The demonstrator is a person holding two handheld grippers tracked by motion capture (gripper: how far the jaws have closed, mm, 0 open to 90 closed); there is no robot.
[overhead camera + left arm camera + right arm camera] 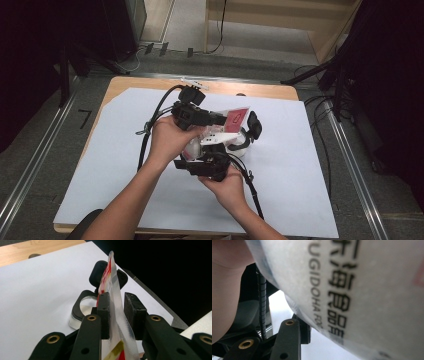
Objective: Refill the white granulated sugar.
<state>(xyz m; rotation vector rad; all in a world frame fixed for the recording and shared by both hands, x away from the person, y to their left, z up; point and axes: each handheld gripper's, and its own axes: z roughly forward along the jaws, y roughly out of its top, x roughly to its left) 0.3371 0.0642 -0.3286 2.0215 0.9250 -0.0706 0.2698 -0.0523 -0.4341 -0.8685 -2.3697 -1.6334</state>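
Observation:
A red and white plastic pouch with black print is held up over the middle of the table between both grippers. My left gripper comes in from the left, and in its own view the pads clamp the pouch's clear sealed edge. My right gripper holds the pouch from below. In the right gripper view the printed pouch bulges right in front of the camera against one black finger, and the other finger is hidden behind it. Just past the pouch stands a clear jar with a black rim and its black lid flipped back.
A large white sheet covers the wooden table. The jar sits right of the hands. Black cables trail from both grippers across the sheet. Dark stands and metal rails line both sides of the table.

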